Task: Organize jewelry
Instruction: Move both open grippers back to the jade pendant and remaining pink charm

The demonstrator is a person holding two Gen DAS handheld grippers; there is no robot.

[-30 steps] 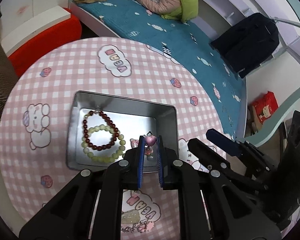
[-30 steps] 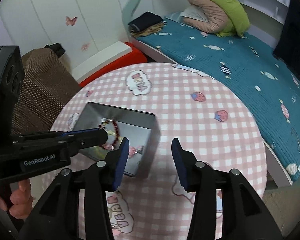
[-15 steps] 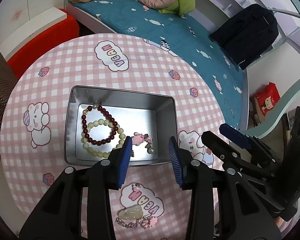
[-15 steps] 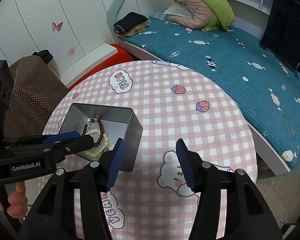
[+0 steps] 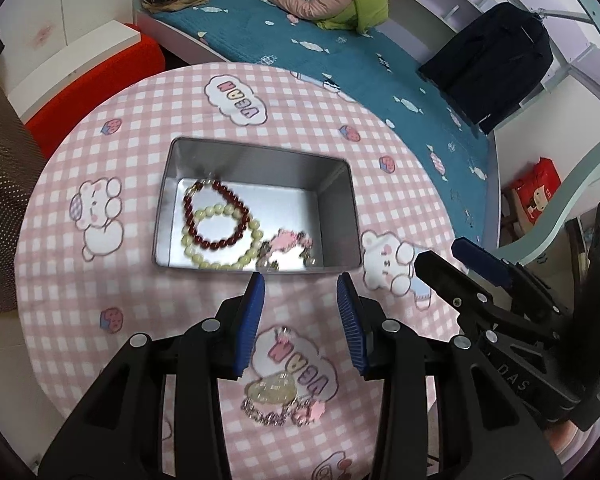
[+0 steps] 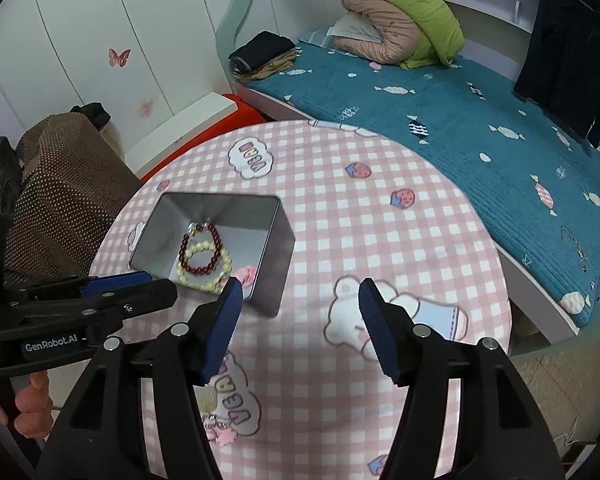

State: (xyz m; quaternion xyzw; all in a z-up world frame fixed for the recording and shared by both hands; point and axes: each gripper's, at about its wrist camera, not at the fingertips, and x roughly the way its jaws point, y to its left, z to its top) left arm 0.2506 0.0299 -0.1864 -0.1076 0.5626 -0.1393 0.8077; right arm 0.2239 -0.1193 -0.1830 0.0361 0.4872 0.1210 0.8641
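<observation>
My left gripper (image 5: 300,280) hangs over the near rim of the metal tin (image 5: 337,216), its jaws partly apart and empty after opening within the last second. My right gripper (image 6: 300,288) stands to the right of the tin over the worktop (image 6: 380,216), its jaws wide and empty; they have just been opening further.

Inside the tin lie a dark red bead bracelet (image 5: 214,216) and a pale green bead bracelet (image 5: 224,240), overlapping on the left half of the floor. A pink charm piece (image 5: 288,242) lies near the tin's front wall, just right of the bracelets (blurred, so detail cannot be told).

On the pink checked worktop, nearer than the tin, a pale stone pendant on a sparkling chain (image 5: 276,396) lies between my left fingers (image 5: 252,320). A hand (image 6: 30,408) grips the left handle.
</observation>
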